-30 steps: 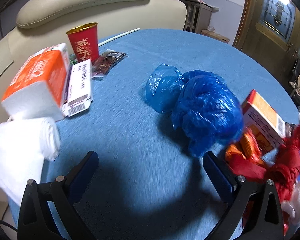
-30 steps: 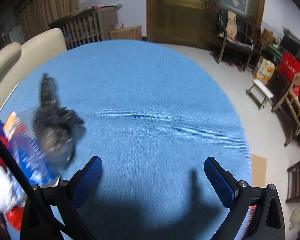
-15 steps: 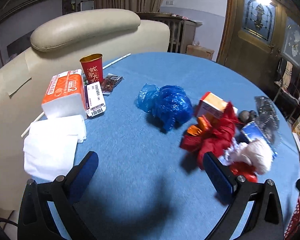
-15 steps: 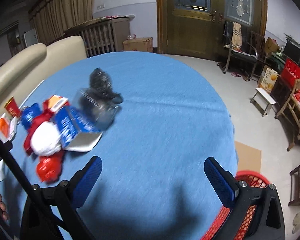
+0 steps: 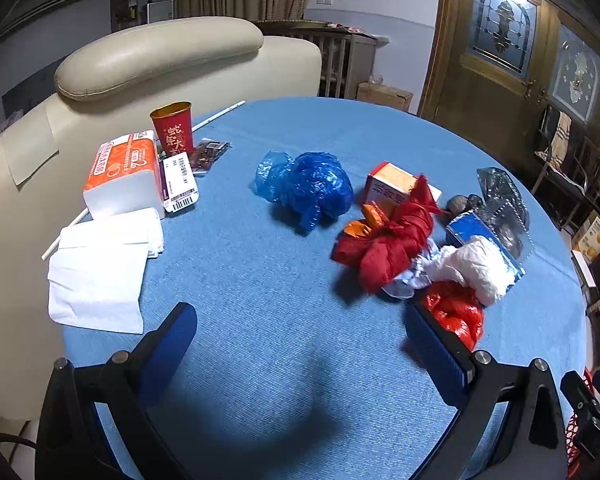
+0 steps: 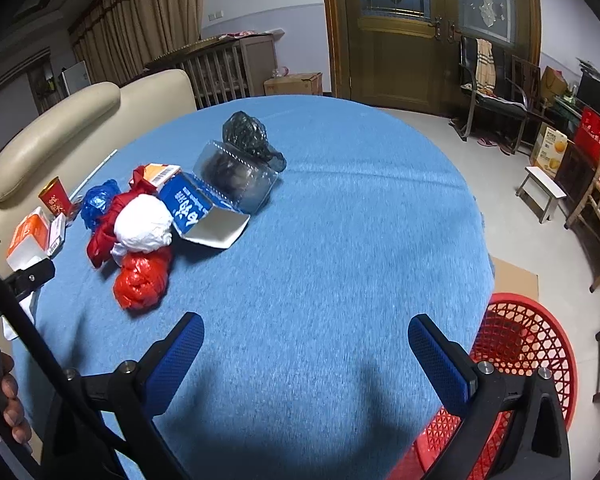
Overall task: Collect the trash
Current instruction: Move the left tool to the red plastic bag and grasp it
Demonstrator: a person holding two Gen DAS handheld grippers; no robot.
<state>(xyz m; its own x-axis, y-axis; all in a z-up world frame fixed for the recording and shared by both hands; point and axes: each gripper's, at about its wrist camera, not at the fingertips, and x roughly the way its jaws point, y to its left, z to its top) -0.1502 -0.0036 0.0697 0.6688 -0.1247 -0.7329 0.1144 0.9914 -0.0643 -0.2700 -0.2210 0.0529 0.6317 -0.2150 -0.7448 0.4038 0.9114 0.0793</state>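
Observation:
Trash lies on the round blue table [image 5: 284, 320]: a crumpled blue bag [image 5: 308, 186], an orange carton [image 5: 392, 186], a red bag [image 5: 388, 240], a white wad [image 5: 472, 266], a shiny red bag [image 5: 456, 312], a blue box [image 6: 188, 208] and a clear plastic container [image 6: 236, 176] with a black bag [image 6: 248, 136]. My left gripper [image 5: 300, 344] is open and empty above the near table. My right gripper [image 6: 304, 356] is open and empty, right of the pile. A red mesh basket [image 6: 516, 340] stands on the floor by the table's right edge.
A red cup [image 5: 173, 128], an orange tissue pack [image 5: 122, 172], white napkins [image 5: 100, 268] and a white straw [image 5: 220, 114] sit at the table's left. A cream sofa [image 5: 160, 56] stands behind. Chairs, a stool [image 6: 542, 192] and boxes stand at the right.
Both grippers have pulled back and up from the table, so the whole trash pile and the red basket have come into view. Both stay open and empty.

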